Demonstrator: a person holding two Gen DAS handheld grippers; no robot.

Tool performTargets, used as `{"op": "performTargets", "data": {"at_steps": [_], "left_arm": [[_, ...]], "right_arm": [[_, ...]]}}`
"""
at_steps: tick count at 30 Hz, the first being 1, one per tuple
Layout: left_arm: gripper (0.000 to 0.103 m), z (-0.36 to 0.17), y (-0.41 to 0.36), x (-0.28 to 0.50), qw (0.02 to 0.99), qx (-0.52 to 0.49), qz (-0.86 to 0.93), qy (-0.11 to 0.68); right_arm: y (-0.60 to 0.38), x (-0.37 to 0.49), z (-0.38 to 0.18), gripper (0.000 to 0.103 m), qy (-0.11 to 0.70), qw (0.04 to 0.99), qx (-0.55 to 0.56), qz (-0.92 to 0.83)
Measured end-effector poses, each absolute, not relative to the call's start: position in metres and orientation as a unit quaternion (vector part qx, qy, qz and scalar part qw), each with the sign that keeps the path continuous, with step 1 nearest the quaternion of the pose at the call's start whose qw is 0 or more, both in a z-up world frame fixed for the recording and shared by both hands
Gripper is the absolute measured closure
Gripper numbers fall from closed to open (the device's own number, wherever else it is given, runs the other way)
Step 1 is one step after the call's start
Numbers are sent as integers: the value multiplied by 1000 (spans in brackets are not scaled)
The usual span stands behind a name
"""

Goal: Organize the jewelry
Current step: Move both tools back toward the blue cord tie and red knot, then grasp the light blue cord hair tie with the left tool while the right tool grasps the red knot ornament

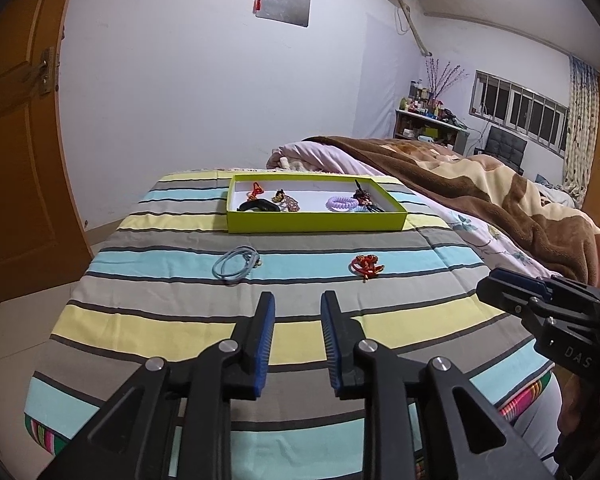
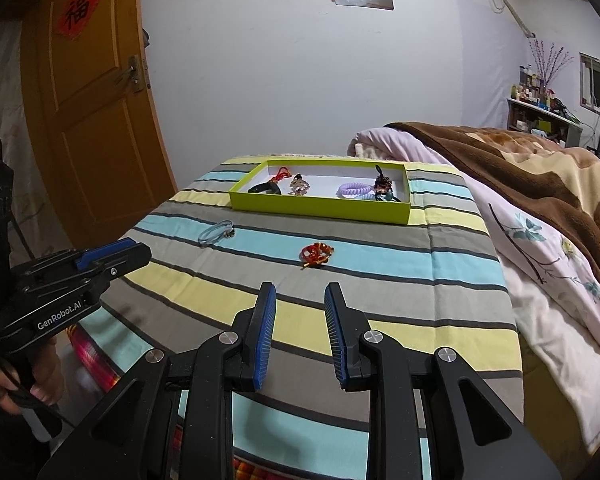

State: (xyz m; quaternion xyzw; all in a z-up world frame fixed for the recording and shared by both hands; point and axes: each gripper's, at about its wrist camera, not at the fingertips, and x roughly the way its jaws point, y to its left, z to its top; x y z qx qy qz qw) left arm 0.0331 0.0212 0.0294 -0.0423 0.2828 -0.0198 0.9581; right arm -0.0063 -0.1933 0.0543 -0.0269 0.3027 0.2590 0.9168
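Both tongs, left tongs (image 1: 298, 300) and right tongs (image 2: 300, 290), gape empty before the green tray (image 1: 316, 224); only the right view shows a door sign (image 2: 77, 11), perhaps paper.

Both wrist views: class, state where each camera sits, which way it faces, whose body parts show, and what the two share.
Left wrist: on the left gripper, facing the green box across the striped bedspread; right gripper at its right edge.
Right wrist: on the right gripper, facing likewise; left gripper and hand at left.
Shared: box, blue hair tie, red ornament.
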Motion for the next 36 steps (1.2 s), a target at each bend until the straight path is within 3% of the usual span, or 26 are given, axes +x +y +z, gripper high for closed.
{"op": "performTargets", "data": {"at_steps": [18, 20, 22, 23, 36], "left_arm": [[72, 14, 42, 59, 953, -40, 5, 300], [71, 11, 46, 64, 952, -37, 5, 303], [69, 8, 49, 71, 951, -33, 3, 307], [68, 6, 51, 75, 950, -32, 5, 310], [67, -5, 63, 128, 942, -22, -10, 334]], "right_arm": [[-179, 24, 42, 76, 322, 911, -34, 257], [-176, 30, 38, 74, 326, 909, -35, 256], [-172, 37, 35, 60, 331, 907, -38, 256], [-171, 40, 33, 58, 333, 907, -39, 255], [-148, 88, 12, 58, 370, 893, -58, 249]]}}
